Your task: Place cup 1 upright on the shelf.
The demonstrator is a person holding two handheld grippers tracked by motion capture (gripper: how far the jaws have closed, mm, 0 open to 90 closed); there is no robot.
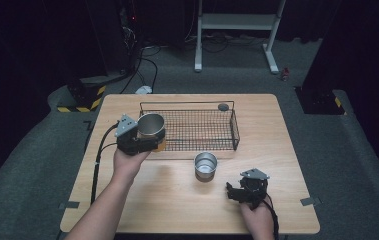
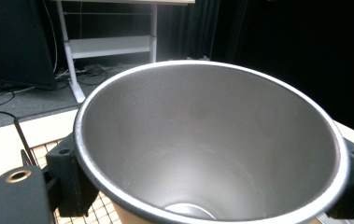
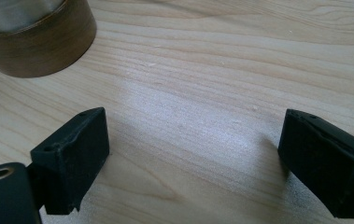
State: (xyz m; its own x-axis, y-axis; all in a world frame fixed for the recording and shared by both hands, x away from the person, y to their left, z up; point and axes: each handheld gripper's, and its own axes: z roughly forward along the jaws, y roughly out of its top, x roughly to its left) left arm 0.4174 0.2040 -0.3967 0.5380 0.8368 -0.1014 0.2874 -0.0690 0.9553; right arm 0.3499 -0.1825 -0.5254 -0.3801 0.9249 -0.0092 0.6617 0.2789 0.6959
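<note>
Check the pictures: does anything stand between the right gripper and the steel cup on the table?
Nothing visible does. The right gripper is open, and only bare table lies between it and the steel cup.

Two shiny steel cups: one (image 1: 151, 124) at the basket's left edge, one (image 1: 205, 164) on the tabletop. One black wire basket (image 1: 235, 131). One small dark round disc (image 1: 223, 106). One light wooden table (image 1: 287, 165).

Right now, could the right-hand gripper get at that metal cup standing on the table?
Probably yes. The right gripper is open and holds nothing, and only bare table lies between it and the standing cup. The left gripper is busy holding another cup.
</note>
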